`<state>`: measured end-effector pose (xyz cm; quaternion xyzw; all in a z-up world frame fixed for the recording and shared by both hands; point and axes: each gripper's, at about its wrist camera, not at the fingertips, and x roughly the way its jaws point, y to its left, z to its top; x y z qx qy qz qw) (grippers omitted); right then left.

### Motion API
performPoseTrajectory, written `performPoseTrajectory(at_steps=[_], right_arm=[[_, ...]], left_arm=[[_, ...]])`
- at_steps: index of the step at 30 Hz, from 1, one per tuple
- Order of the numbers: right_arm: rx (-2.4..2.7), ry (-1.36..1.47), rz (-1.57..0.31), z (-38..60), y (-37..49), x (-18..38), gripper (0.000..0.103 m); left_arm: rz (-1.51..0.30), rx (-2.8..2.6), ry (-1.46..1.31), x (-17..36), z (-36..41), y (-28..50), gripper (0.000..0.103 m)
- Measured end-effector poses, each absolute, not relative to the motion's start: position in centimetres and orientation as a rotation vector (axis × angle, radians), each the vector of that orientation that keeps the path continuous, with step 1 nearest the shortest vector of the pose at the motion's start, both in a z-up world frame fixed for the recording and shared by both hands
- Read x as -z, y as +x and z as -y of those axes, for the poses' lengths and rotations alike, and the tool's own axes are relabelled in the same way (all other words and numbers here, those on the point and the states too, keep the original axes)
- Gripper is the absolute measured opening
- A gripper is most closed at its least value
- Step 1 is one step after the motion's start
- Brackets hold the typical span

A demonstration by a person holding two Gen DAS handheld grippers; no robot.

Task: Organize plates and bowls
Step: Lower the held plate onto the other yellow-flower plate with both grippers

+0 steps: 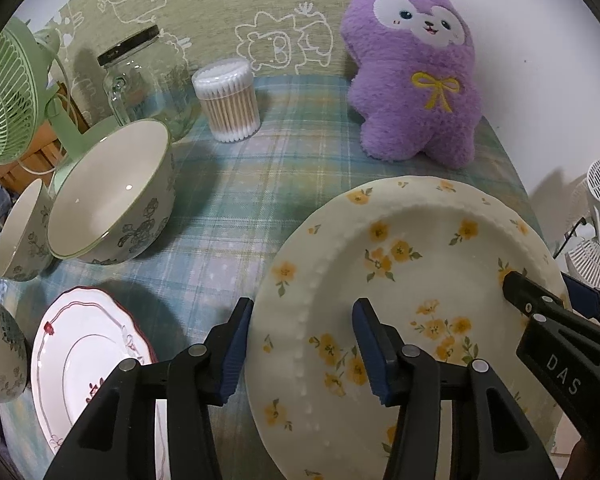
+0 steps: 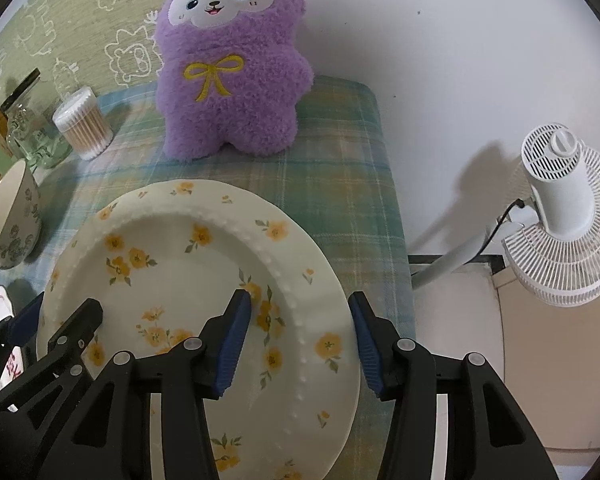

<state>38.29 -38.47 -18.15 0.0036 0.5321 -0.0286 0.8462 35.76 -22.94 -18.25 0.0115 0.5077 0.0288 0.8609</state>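
Fingers on both grippers straddle the rim of the yellow-flowered plate (image 1: 400, 280), jaws wide, pads not visibly pressing, so nothing is gripped yet as far as I can tell.

Left to right on the plaid tablecloth (image 1: 220, 240): small floral bowl (image 1: 20, 236) at the far left edge, large floral bowl (image 1: 112, 196) touching it, red-trimmed plate (image 1: 84, 356) just in front of them. Left gripper (image 1: 300, 348) sits over the flowered plate's left rim, one finger outside it, one over the well. Right gripper (image 2: 300, 344) mirrors that on the right rim. Plate lies flat in front of the purple plush (image 2: 232, 64).

Step, my read: two-handed pickup of the flowered plate, pre-grasp.

Next move calls for: close both sets of jaws on the rim together, lift level, carry left toward the red-trimmed plate. Risk: glazed rim slipping if one side closes first.
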Motion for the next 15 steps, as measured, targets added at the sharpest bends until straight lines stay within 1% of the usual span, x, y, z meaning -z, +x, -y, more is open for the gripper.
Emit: performPoseTrajectory(at_steps=[15], right_arm=[[0.049, 0.021, -1.142, 37.5, 34.7, 16.7, 0.054]], left_arm=[[-1.074, -0.078, 0.008, 17.3, 22.3, 32.6, 0.051]])
